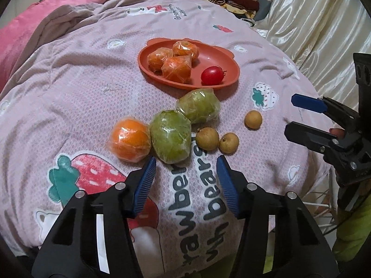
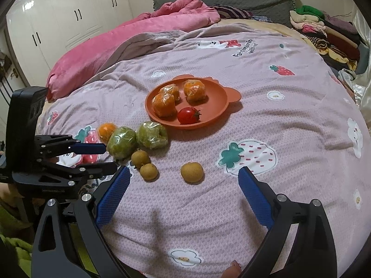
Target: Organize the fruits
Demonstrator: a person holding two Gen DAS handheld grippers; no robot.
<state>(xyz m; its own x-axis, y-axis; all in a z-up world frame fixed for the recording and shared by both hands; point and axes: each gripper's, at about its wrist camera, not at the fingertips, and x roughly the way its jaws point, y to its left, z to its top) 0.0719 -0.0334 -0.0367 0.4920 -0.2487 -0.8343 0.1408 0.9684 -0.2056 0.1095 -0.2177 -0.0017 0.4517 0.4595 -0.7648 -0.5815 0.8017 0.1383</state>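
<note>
An orange plate on the pink bedspread holds three plastic-wrapped oranges and a red tomato. In front of it lie a wrapped orange, two wrapped green fruits and three small brown fruits. My left gripper is open just short of the nearer green fruit, with nothing between its fingers. My right gripper is open and wide, with the lone brown fruit just ahead of its tips and untouched.
A pink quilt is bunched at the far left of the bed. Folded clothes are stacked at the far right. White wardrobes stand beyond the bed, and a cream satin cloth hangs on the right.
</note>
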